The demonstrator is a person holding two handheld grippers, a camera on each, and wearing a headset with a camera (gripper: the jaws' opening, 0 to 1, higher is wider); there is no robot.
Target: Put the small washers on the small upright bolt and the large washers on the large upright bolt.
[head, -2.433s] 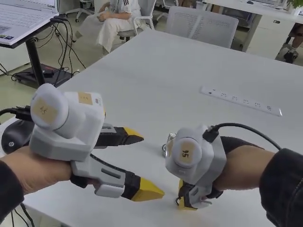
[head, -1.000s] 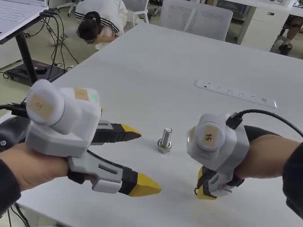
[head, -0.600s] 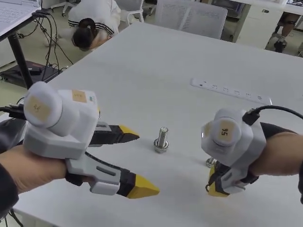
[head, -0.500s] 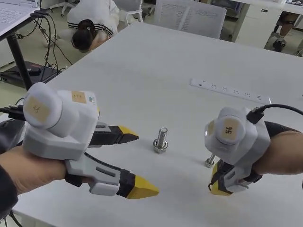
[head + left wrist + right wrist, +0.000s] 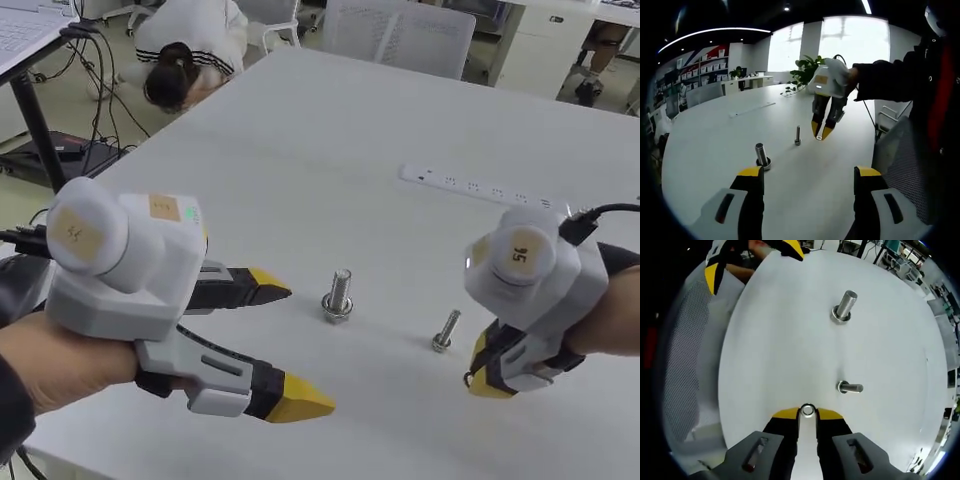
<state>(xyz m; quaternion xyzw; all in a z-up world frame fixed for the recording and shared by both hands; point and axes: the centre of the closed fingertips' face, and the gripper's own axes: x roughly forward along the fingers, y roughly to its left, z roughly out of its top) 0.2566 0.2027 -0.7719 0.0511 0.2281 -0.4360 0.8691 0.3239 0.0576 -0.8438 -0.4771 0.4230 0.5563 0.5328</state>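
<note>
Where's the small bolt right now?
Head view: the small bolt stands on the table, right of the large bolt and left of the right gripper holding a small washer.

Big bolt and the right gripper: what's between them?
The small bolt, upright on the table, between big bolt and right gripper; head view shows it.

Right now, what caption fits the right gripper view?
Right hand-held gripper pinching a washer, small bolt and large bolt ahead.

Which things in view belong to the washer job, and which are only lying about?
For the job: large bolt, small bolt, washer held in the right gripper.
Lying about: power strip, chair.
</note>
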